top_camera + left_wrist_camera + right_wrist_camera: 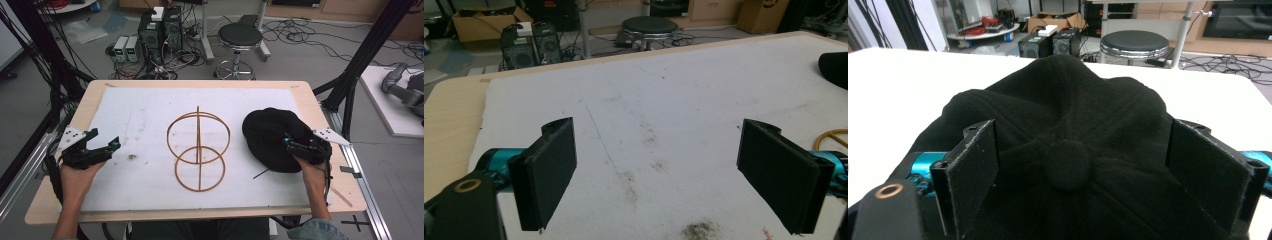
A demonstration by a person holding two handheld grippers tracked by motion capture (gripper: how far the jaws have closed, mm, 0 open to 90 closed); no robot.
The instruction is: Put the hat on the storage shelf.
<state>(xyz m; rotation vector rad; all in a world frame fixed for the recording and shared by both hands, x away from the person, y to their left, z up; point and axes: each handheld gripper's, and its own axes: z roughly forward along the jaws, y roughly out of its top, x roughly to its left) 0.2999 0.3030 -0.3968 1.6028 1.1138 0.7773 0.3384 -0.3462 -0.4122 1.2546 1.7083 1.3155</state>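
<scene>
A black knitted hat [272,136] lies on the right part of the white mat [145,115] that covers most of the wooden table [40,200], and it looks soft and slumped, a dark rounded mound with a few folds running down its sides. From the right gripper view its crown faces the camera: seams meet at a small round button [1068,167] of the same black cloth, and the fabric [1058,95] rises in a blunt peak behind it. The right gripper [295,146] sits at the near right edge of the hat, its two black jaws spread wide with the hat's crown between them (the pads stand to either side of the cloth, not pressed into it). The left gripper [107,146] rests over the left part of the mat, well apart from the hat, its jaws likewise spread wide with bare, stained mat between them. In the middle of the mat, between the two grippers, stands a thin wire frame [198,148] of brownish rings crossed by an upright rod. Beyond the table a round black stool [240,36] stands on the floor amid cables.
</scene>
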